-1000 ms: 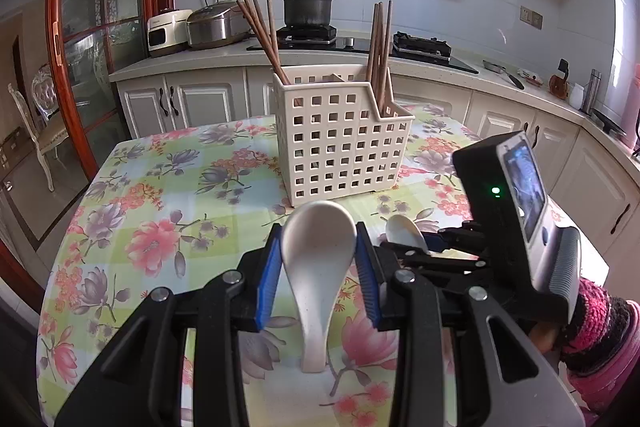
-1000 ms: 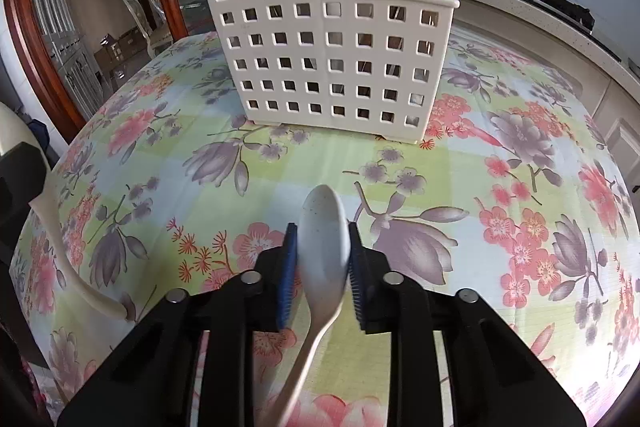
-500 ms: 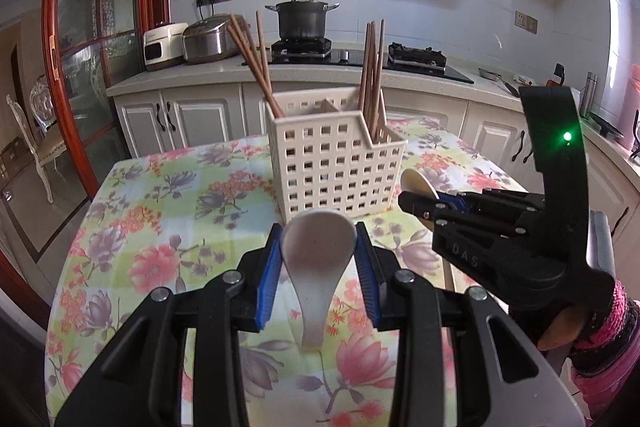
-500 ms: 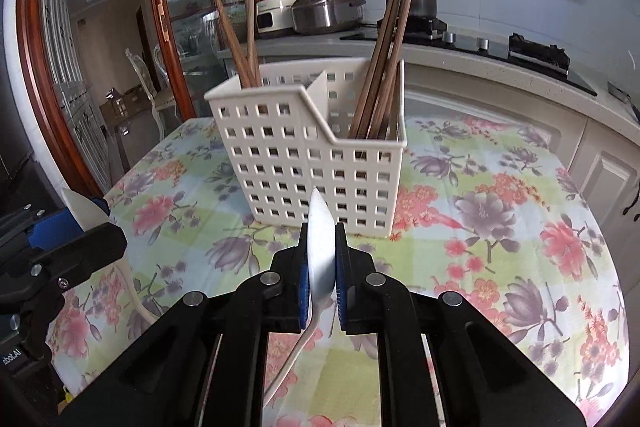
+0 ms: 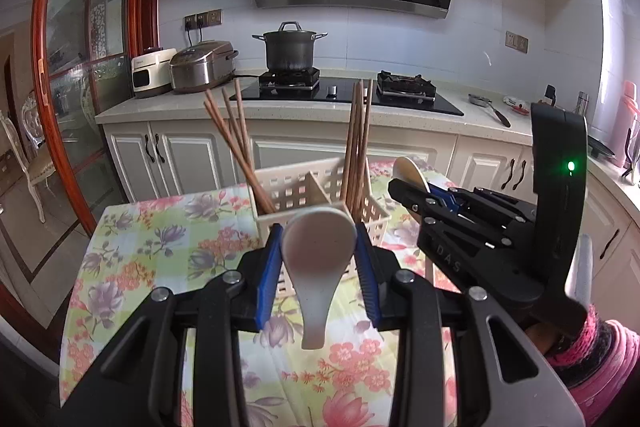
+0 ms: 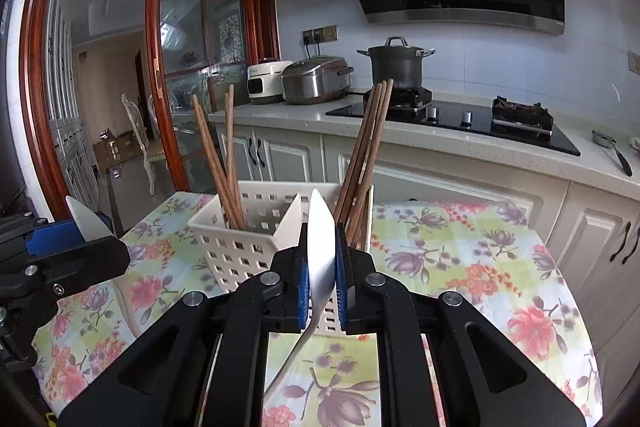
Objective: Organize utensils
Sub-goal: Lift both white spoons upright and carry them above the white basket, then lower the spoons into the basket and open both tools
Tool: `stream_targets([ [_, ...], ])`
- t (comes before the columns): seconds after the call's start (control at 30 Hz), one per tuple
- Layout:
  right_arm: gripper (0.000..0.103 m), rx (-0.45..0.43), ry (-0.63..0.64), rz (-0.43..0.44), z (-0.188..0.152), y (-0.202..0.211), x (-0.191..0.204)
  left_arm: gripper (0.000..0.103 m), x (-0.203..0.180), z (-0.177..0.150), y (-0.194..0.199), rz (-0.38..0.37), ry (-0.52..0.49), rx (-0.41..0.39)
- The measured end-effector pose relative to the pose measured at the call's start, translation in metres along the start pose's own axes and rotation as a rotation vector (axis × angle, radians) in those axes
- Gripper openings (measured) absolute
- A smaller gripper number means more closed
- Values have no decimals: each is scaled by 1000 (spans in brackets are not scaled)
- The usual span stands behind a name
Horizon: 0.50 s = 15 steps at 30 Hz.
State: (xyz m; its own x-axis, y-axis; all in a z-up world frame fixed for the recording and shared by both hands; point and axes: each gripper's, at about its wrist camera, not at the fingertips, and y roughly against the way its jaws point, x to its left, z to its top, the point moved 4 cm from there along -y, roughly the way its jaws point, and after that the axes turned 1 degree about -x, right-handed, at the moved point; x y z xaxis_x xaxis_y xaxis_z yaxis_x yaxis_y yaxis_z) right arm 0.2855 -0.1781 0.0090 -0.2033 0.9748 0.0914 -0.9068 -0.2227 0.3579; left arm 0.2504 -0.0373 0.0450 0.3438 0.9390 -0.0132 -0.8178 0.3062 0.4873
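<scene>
My left gripper (image 5: 319, 251) is shut on a white ceramic spoon (image 5: 318, 259), bowl up, handle hanging down, held above the table in front of the white slotted utensil basket (image 5: 296, 187). My right gripper (image 6: 321, 263) is shut on a second white spoon (image 6: 320, 247), gripped edge-on, just before the basket (image 6: 248, 247). The basket has two compartments, each holding several brown wooden chopsticks (image 6: 362, 163). The right gripper (image 5: 404, 183) shows in the left wrist view beside the basket's right side. The left gripper (image 6: 76, 231) shows at the left edge of the right wrist view.
The basket stands on a table with a floral cloth (image 5: 160, 247) (image 6: 460, 259). Behind it runs a kitchen counter (image 5: 400, 115) with a hob, a black pot (image 5: 290, 47) and rice cookers. A glass door with a red wooden frame (image 6: 36, 107) is at the left.
Both grippers have risen from the table with their spoons and now sit higher, level with the basket rim. The right spoon turned from flat to edge-on.
</scene>
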Motion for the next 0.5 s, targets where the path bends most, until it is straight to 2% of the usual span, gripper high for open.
stream_targets([
  [0.5,11,-71,35,-46,40,-19,-6,34,15,89,-14,-32,39,-34],
])
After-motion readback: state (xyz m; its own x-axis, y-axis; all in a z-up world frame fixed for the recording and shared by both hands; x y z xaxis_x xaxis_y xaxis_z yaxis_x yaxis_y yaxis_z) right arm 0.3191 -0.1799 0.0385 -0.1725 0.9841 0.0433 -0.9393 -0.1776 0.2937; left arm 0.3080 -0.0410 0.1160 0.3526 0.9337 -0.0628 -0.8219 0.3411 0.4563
